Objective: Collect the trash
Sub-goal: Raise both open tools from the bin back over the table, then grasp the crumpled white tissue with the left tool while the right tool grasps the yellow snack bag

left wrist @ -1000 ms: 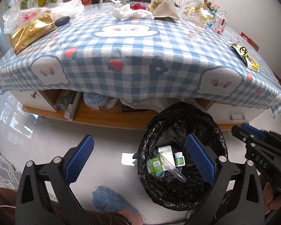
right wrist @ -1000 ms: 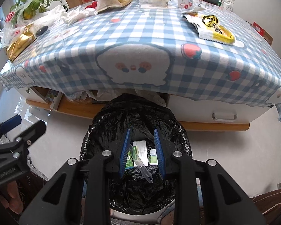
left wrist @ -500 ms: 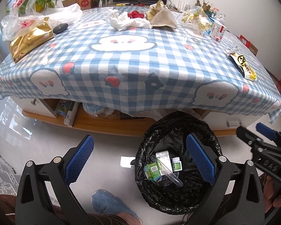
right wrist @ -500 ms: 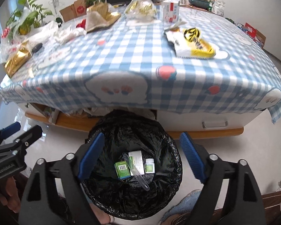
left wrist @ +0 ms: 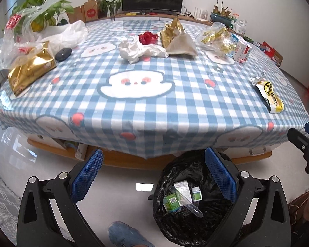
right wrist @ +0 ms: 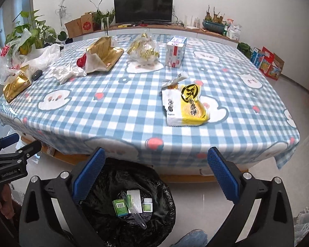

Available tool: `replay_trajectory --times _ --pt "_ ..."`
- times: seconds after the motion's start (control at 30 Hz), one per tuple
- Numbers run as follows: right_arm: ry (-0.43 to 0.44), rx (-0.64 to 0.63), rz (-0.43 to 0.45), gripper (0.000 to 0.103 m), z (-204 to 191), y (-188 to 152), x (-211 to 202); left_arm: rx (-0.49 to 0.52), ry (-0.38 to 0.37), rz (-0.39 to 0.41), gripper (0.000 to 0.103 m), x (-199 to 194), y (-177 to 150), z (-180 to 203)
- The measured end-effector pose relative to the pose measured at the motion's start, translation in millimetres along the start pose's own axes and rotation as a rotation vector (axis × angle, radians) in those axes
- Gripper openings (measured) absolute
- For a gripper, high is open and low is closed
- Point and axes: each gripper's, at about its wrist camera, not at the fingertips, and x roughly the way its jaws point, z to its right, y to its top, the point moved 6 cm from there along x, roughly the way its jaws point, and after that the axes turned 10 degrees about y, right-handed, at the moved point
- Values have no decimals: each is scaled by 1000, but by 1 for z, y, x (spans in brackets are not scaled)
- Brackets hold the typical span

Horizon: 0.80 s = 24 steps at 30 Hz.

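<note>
Two claws hang above a bin (right wrist: 131, 203) lined with a black bag, which stands on the floor just in front of the bench (right wrist: 117, 103). The right claw (right wrist: 156, 173) has just been opening and its blue pads now stand at full spread with nothing between them. The left claw (left wrist: 152, 175) is spread wide too, and it grips nothing.

In the bin lie a green box (right wrist: 119, 205), a white card (right wrist: 136, 197), a small bottle (right wrist: 147, 204) with a green label and a clear tube (right wrist: 134, 210) that rests across the card.

More trash lies on the bench's blue checked cloth. A yellow snack bag (right wrist: 185, 107) lies torn open near the front edge on the right. Further back are a crumpled tissue (left wrist: 140, 49), a red wad (left wrist: 147, 37) just behind it, a gold bag (left wrist: 176, 37) lying open, a clear bag (left wrist: 216, 38) of gold wrappers and a white carton (left wrist: 242, 51). At the left edge a second gold pack (left wrist: 31, 68) lies beside a dark mouse (left wrist: 63, 54), with loose plastic bags (left wrist: 57, 35) behind them.

A shoe (left wrist: 125, 234) of the person shows on the floor below the left claw.
</note>
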Motion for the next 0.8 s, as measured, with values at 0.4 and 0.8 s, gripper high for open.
replay_trajectory --times 0.4,0.8 --pt "-5 7 -9 95 32 48 28 -38 19 32 97 28 70 -11" --pt "14 8 -53 95 37 69 67 -65 33 47 97 71 133 -17"
